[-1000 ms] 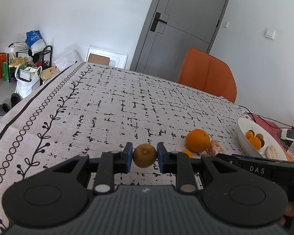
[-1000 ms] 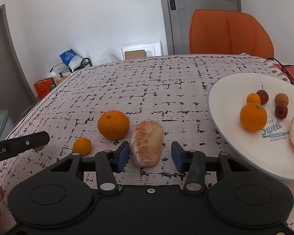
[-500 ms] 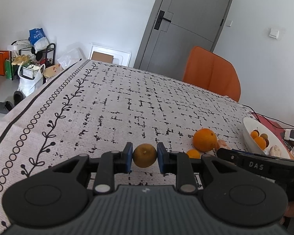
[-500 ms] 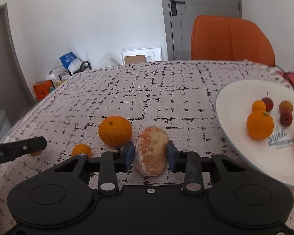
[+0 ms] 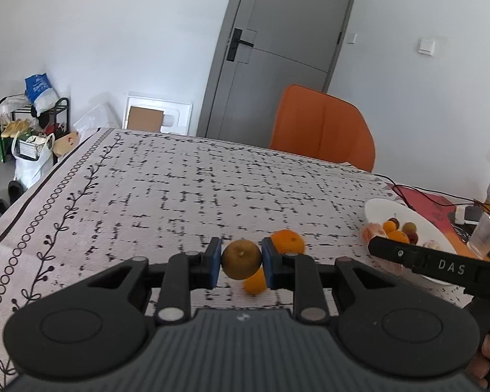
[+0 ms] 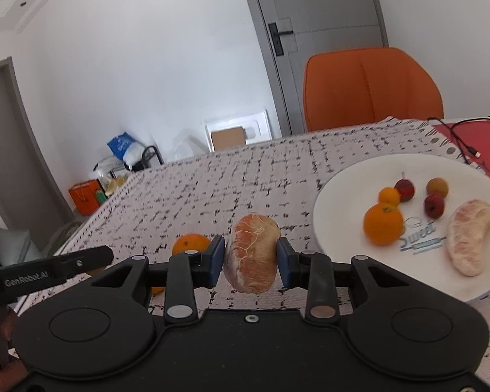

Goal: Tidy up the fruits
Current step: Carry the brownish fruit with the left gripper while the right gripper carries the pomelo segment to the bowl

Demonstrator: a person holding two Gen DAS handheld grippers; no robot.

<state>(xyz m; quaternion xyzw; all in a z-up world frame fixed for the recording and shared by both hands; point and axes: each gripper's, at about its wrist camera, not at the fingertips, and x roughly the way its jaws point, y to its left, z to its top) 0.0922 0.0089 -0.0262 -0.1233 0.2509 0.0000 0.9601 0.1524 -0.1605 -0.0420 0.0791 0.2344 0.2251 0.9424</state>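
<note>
While the left hand-held gripper point(image 5: 241, 260) clamps a small brownish-green round fruit point(image 5: 241, 259) between its blue pads, the fruit hangs clear above the table point(image 5: 179, 189), which is covered in a pale cloth with black dashes. Just behind that gripper's right pad sits a large orange point(image 5: 287, 241) on the cloth, and a smaller orange fruit point(image 5: 255, 283) lies below the held fruit, partly hidden by it.

The right hand-held gripper point(image 6: 251, 258) is closed on a peeled citrus segment point(image 6: 252, 253), pinkish orange with white veins, gripped on both sides and lifted off the cloth. It hangs just to the left of a white plate point(image 6: 343, 196) that stands near the table's right edge.

On the plate lie an orange point(image 6: 383, 224), a smaller orange fruit point(image 6: 389, 195) touching it at the back, two small dark red fruits point(image 6: 404, 189) point(image 6: 434, 205), a small brownish round fruit point(image 6: 437, 187) and another peeled segment point(image 6: 470, 236) toward the plate's right side. Blue lettering is printed on the plate beneath them.

An orange chair point(image 5: 323, 127) stands at the table's far edge, with a grey door point(image 5: 277, 52) behind it. Black cables point(image 6: 457, 140) run over a red mat at the far right corner.
</note>
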